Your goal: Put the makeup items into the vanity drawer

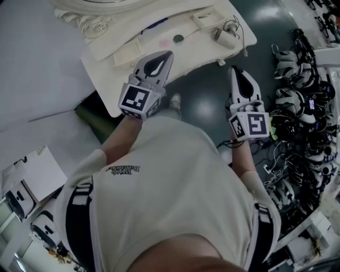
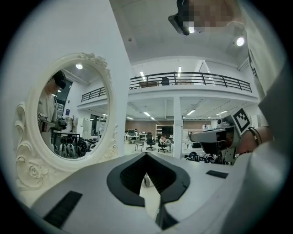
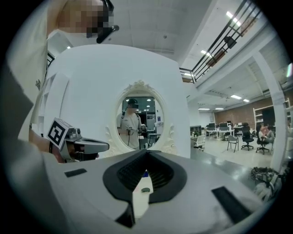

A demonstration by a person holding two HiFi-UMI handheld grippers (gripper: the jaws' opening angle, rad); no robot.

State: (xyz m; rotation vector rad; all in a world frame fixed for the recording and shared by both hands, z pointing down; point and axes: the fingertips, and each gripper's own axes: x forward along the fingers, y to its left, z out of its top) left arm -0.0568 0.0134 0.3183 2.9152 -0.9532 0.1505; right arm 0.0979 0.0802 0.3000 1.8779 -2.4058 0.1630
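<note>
Your left tongs (image 1: 167,56) are closed tip to tip with nothing between them, and the left gripper view shows the same (image 2: 146,155). Your right tongs (image 1: 234,70) are also shut and empty (image 3: 146,153).

The makeup items lie on the white counter (image 1: 106,90) just in front of the ornate oval mirror (image 1: 106,8). These are a small dark round piece (image 1: 178,38), a pink one (image 1: 164,42) touching or just beside it, and a blue one (image 1: 155,24) closer to the mirror's frame. The left tongs hover over the counter's near edge, in front of the mirror and near the dark round piece without touching it. The right tongs sit to the mirror's right, off the counter and above the dark floor (image 1: 202,106). Through their pads you can see the dark piece (image 3: 145,190) lying below the mirror (image 3: 137,121).
</note>
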